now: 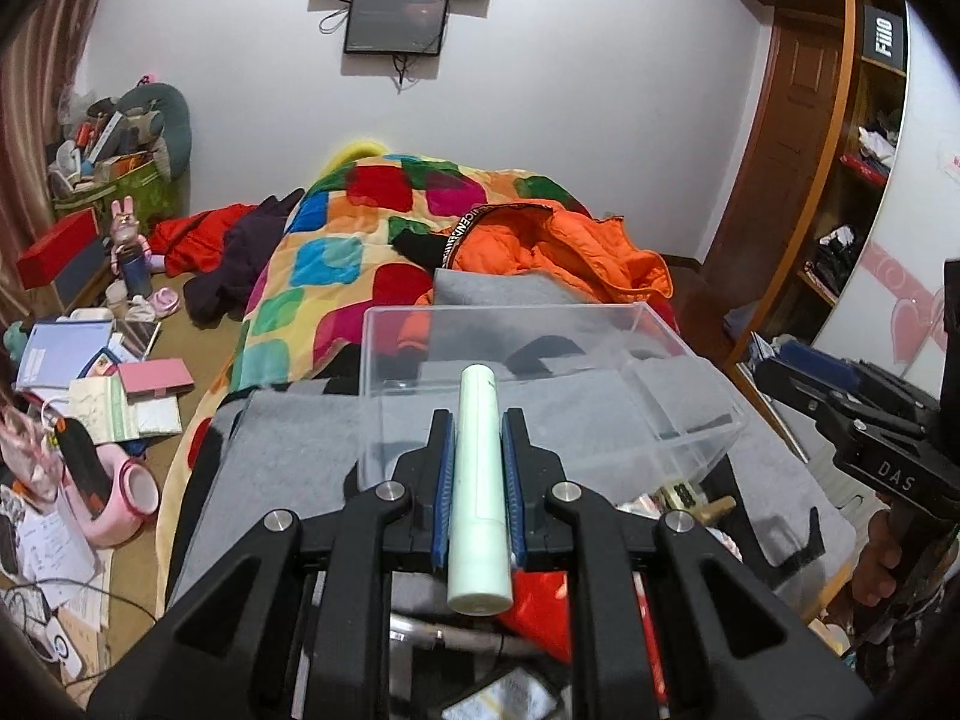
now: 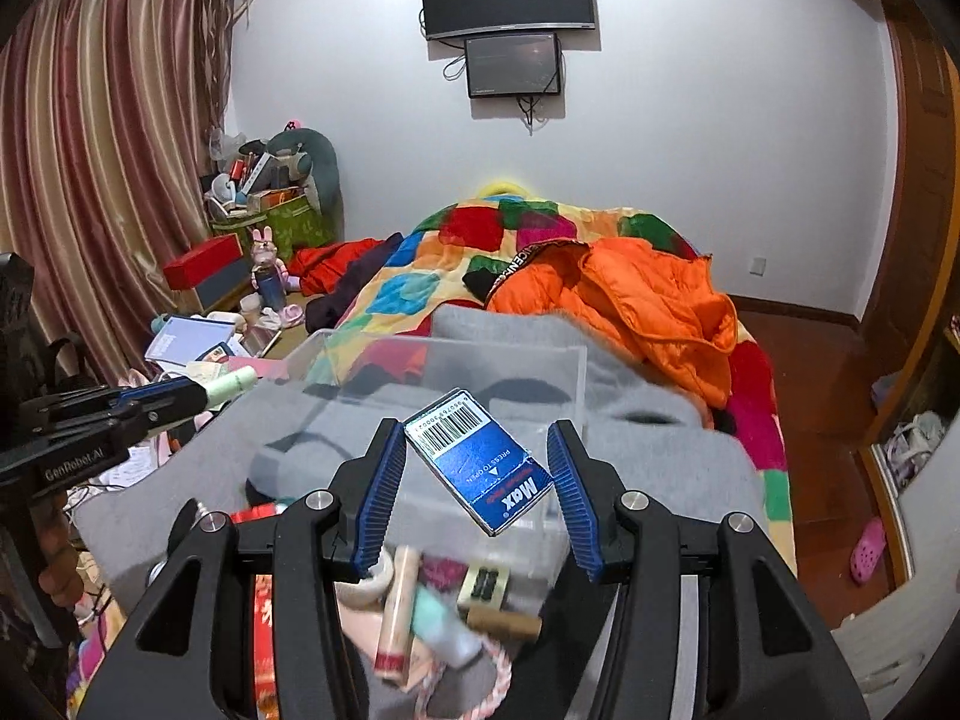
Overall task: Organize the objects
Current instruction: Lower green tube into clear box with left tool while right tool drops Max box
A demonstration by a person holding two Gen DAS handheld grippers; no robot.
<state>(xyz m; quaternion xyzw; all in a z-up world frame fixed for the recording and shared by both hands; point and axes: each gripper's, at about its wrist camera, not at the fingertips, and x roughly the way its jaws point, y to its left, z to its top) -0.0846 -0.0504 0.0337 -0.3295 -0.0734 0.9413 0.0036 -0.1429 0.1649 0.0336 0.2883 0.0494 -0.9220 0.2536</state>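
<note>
My left gripper point(image 1: 477, 420) is shut on a pale green tube point(image 1: 478, 480) and holds it over the near edge of a clear plastic box point(image 1: 690, 360) that stands on a grey cloth point(image 1: 288, 468). The tube also shows in the right wrist view point(image 2: 231, 387), to the left of the box point(image 2: 564, 372). My right gripper point(image 2: 474, 444) is open. A blue "Max" box point(image 2: 480, 459) sits tilted between its fingers, apparently touching neither pad, over the clear box. It looks loose or in mid-air.
A pile of small items point(image 2: 420, 606) lies below the grippers: tubes, a cork, a tape roll, a red packet. An orange jacket point(image 2: 648, 306) and a patchwork quilt point(image 1: 336, 276) cover the bed behind. Clutter covers the floor at left point(image 1: 90, 390). A wardrobe point(image 1: 840, 180) stands right.
</note>
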